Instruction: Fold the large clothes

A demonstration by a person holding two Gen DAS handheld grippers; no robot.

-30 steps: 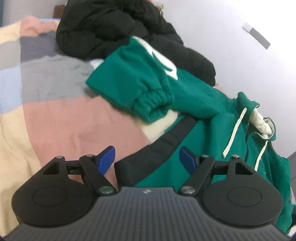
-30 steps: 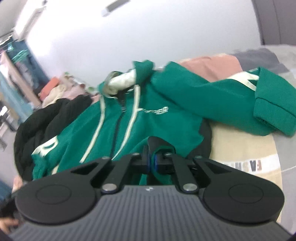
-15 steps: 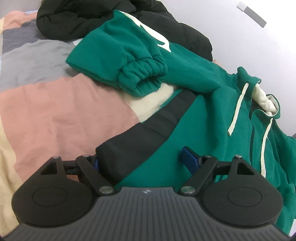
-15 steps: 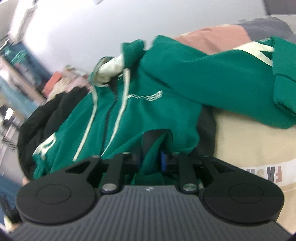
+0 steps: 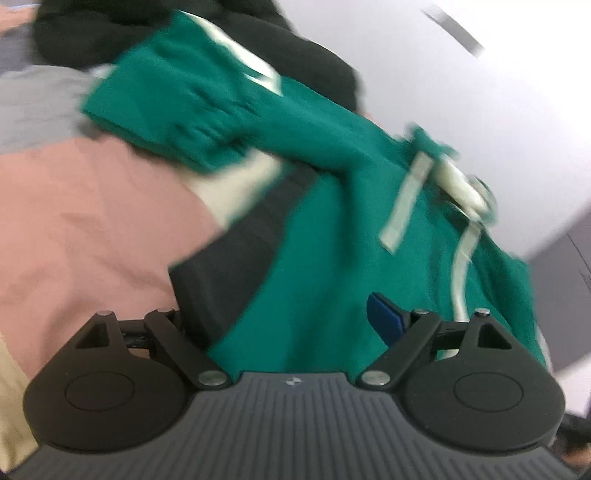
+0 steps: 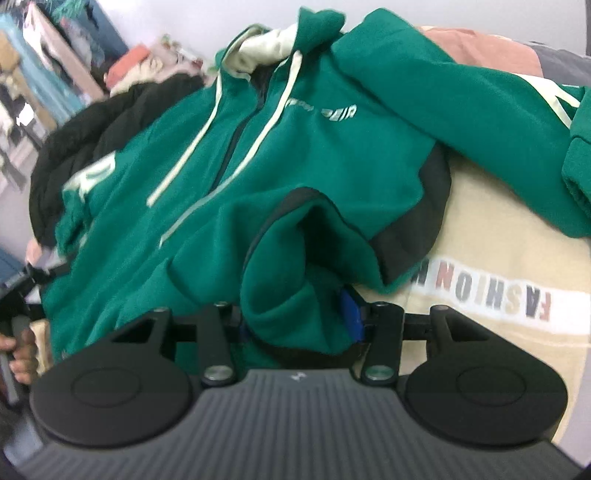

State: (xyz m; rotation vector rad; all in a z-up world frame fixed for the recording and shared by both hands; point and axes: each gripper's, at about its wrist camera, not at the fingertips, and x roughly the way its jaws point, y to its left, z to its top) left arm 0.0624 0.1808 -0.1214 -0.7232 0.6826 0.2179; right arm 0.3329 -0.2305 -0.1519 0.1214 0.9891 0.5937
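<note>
A green zip hoodie (image 6: 295,147) is lying spread across a patchwork bedspread (image 5: 92,206), its black hem band (image 5: 236,258) running toward the lower centre of the left view. The left gripper (image 5: 280,317) is standing wide open, the hem lying loosely between its jaws. The right gripper (image 6: 295,317) is opening, bunched green fabric sitting between its jaws. Bare bedspread is lying open at the left; a black jacket (image 5: 110,33) and a white wall (image 5: 443,92) are closing off the top.

hoodie (image 6: 314,155) lies on your bedspread (image 6: 498,258) | jacket (image 6: 85,133) behind it at your left | its hem between both your grippers | sleeve (image 6: 480,110) out to your right
</note>
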